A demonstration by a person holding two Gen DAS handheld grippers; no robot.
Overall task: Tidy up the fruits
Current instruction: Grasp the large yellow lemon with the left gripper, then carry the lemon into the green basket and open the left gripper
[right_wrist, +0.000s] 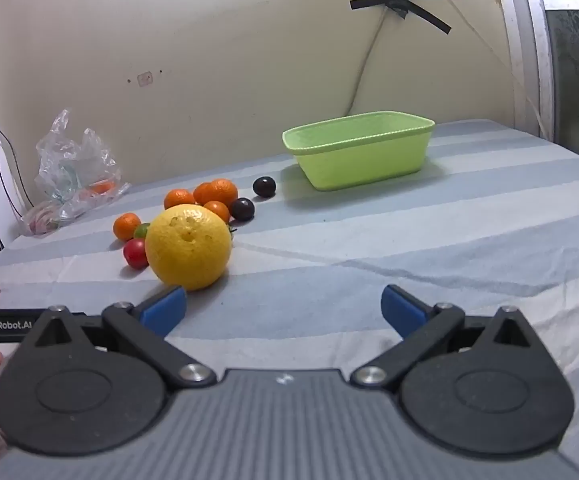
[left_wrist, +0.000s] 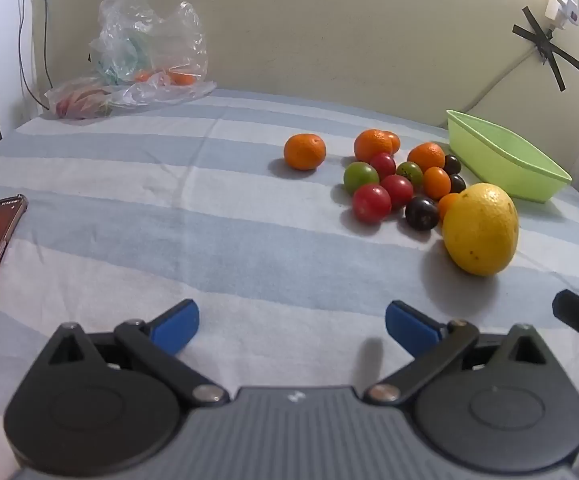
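text: "GenRobot.AI" | on: black bar [right_wrist: 5, 326] | view: right wrist

left gripper [left_wrist: 292, 326] | right gripper [right_wrist: 284, 310] | black linkages, blue tips, grey ribbed body, silver screws, "GenRobot.AI" lettering

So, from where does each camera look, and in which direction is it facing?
Left wrist: sits on the left gripper, looks along its open blue fingers and down over the striped cloth to the fruit pile; the right gripper's tip shows at the right edge.
Right wrist: sits on the right gripper, faces the green basket; fingers of a hand show at the left edge.
Shared: yellow citrus, basket, plastic bag.
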